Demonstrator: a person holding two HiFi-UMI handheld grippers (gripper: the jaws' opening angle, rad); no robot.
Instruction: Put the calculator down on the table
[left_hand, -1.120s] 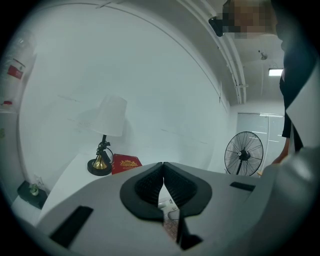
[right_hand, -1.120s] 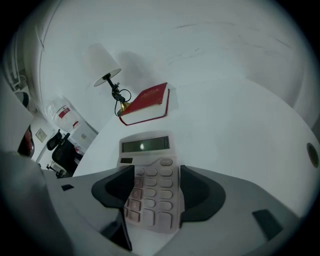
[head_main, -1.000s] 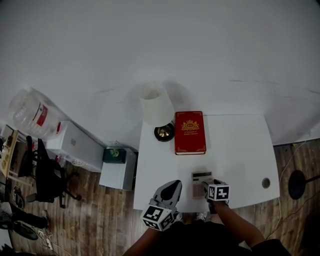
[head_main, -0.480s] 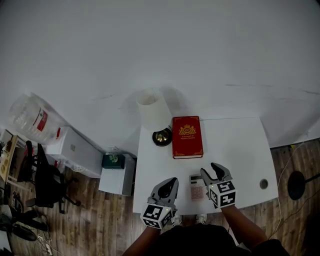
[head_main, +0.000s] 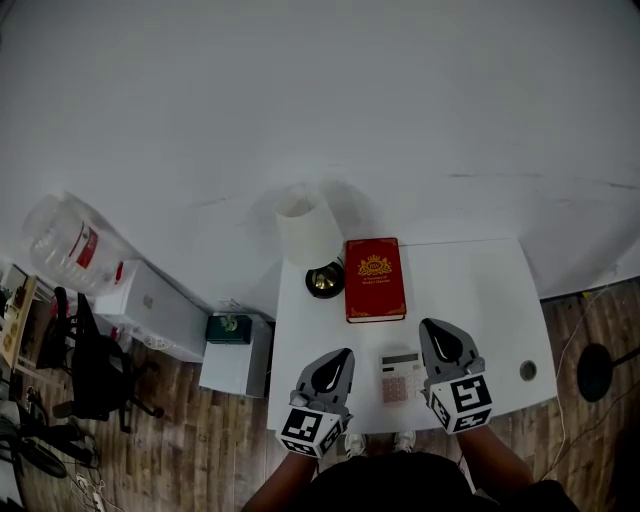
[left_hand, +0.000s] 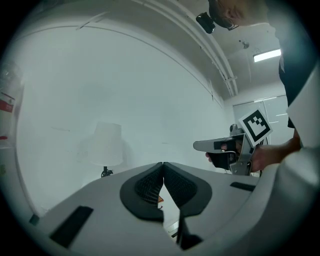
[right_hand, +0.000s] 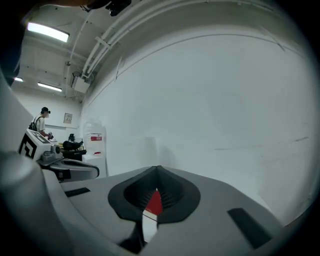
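White surface (head_main: 470, 290) | calculator (head_main: 402, 377) flat near front edge | left tongs (head_main: 338, 358), right tongs (head_main: 440, 335) both closed, empty

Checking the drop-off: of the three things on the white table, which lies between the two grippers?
The calculator, lying flat between the left gripper and the right gripper. The red book and the lamp sit farther back, beyond both grippers.

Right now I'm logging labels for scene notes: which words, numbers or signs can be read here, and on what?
No text can be read.
red book: gold emblem and lettering, too small to read.
water jug: red and white label, blurred.
calculator: key markings too small to read.
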